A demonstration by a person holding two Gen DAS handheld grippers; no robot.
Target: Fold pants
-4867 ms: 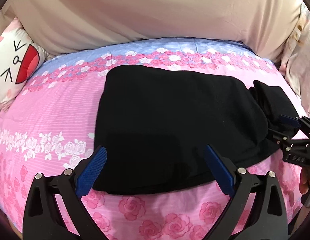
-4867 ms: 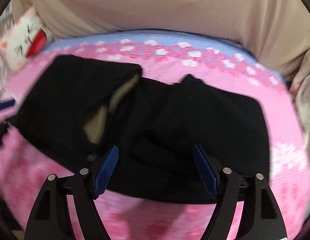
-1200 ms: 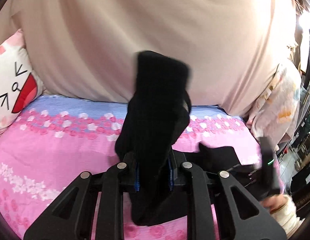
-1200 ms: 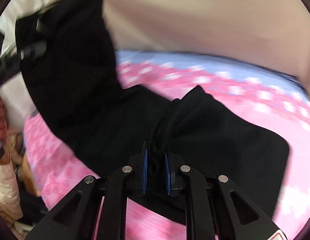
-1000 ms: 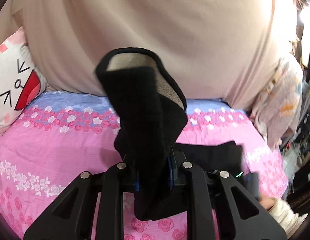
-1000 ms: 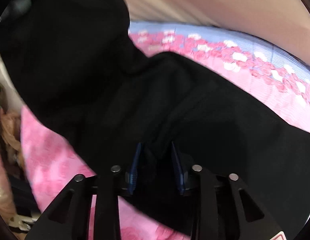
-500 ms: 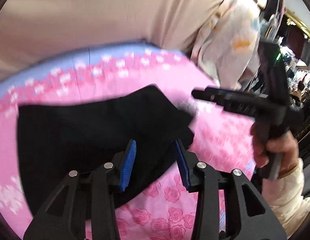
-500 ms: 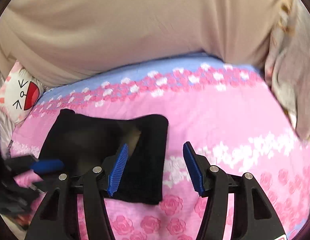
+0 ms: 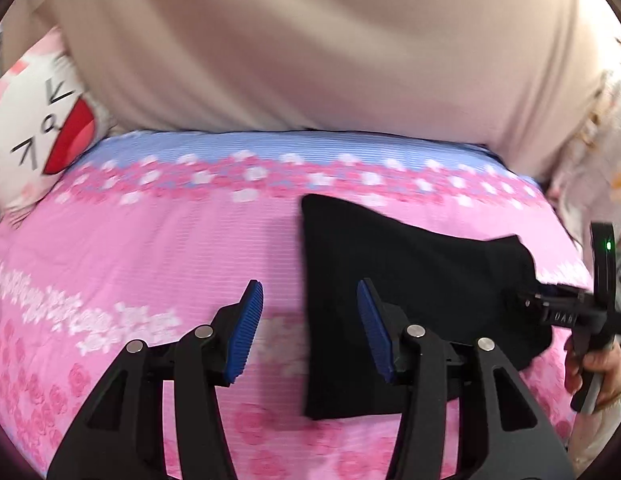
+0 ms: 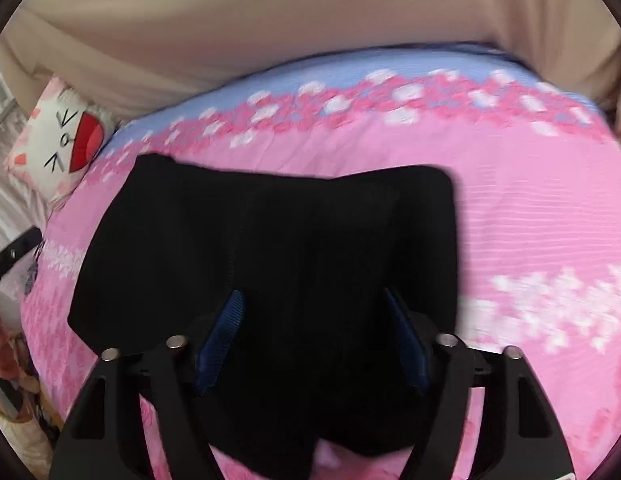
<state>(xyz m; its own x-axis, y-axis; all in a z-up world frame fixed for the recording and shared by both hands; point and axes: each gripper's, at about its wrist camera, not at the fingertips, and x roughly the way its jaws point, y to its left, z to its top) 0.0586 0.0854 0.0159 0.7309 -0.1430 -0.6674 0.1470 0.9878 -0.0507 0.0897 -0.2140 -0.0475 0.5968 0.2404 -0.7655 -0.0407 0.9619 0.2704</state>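
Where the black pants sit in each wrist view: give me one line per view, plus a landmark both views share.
Left wrist view: the black pants lie right of centre on the pink bedspread, behind the right finger of the open left gripper.
Right wrist view: the pants fill the centre, running under the open right gripper.
Shared landmark: the cat-face pillow at the left edge.

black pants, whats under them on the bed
The folded black pants lie flat on the pink floral bedsheet, which shows all around them. Whatever is beneath the fabric or between its layers is covered.
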